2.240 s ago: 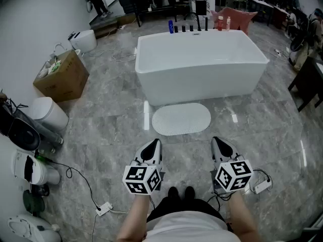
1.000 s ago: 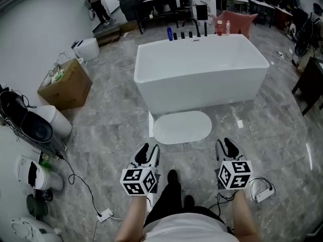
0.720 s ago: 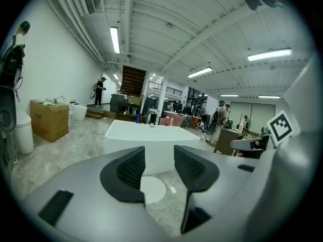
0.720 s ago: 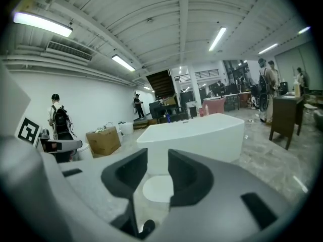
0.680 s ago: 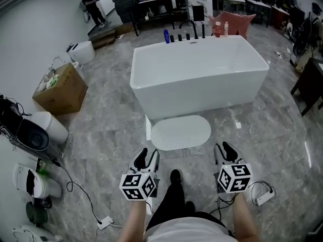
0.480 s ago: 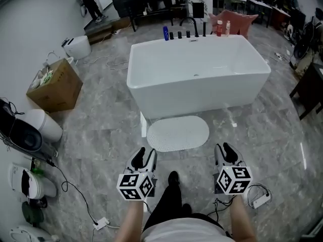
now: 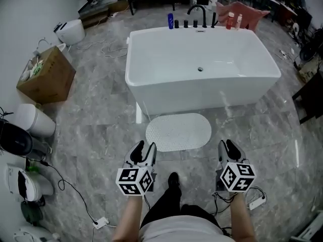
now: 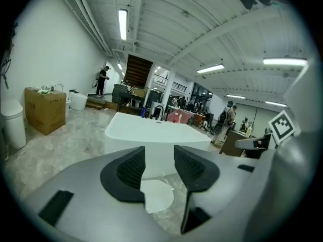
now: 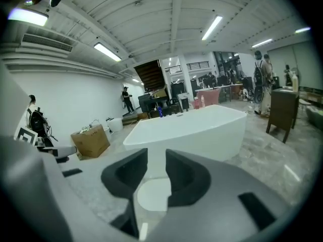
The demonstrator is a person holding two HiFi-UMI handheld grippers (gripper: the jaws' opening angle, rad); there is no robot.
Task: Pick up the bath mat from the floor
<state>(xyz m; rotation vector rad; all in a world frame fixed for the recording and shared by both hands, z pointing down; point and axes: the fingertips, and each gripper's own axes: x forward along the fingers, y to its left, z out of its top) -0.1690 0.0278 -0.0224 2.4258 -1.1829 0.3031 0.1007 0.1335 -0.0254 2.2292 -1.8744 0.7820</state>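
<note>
The bath mat (image 7: 178,132) is a white oval with a dotted surface. It lies flat on the grey marble floor, just in front of the bathtub. My left gripper (image 7: 143,150) hovers short of the mat's near left end, jaws apart with nothing between them. My right gripper (image 7: 228,147) hangs off the mat's near right end, its jaws a little apart and empty too. In the left gripper view the mat (image 8: 157,196) shows low through the gap of the left gripper (image 8: 159,163). The right gripper view shows the mat (image 9: 154,195) below the right gripper (image 9: 156,168).
A white bathtub (image 7: 166,92) stands behind the mat, with bottles and a black tap on its far rim. A cardboard box (image 7: 45,74) and white fixtures line the left wall. Cables and a power strip (image 7: 102,221) lie on the floor at near left. Dark furniture (image 7: 310,100) stands at right.
The person has stepped forward, so tub and mat sit nearer. Both grippers came forward and slightly down towards the mat's near edge. The mat has not moved.
</note>
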